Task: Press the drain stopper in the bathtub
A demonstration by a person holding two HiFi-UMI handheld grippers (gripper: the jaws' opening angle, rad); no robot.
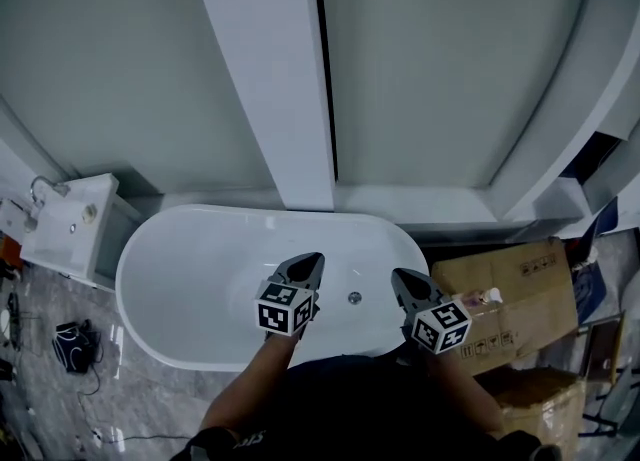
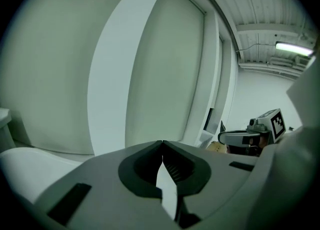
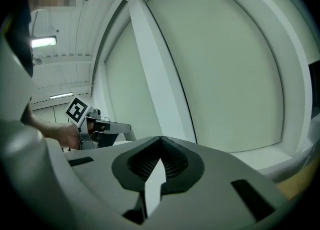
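A white oval bathtub (image 1: 190, 279) fills the middle of the head view. Its round metal drain stopper (image 1: 354, 298) sits on the tub floor near the right end. My left gripper (image 1: 311, 261) hovers over the tub just left of the stopper, shut with nothing in it. My right gripper (image 1: 399, 277) hangs just right of the stopper, above the tub's right rim, also shut and empty. In the left gripper view the jaw tips of the left gripper (image 2: 162, 142) meet, and the wall lies beyond. The right gripper (image 3: 161, 138) shows the same in its own view. Neither gripper view shows the stopper.
A white pillar (image 1: 270, 79) rises behind the tub against the pale curved wall. A small white sink unit (image 1: 70, 224) stands at the left. Cardboard boxes (image 1: 520, 289) crowd the tub's right end. A black device with cables (image 1: 72, 344) lies on the marble floor.
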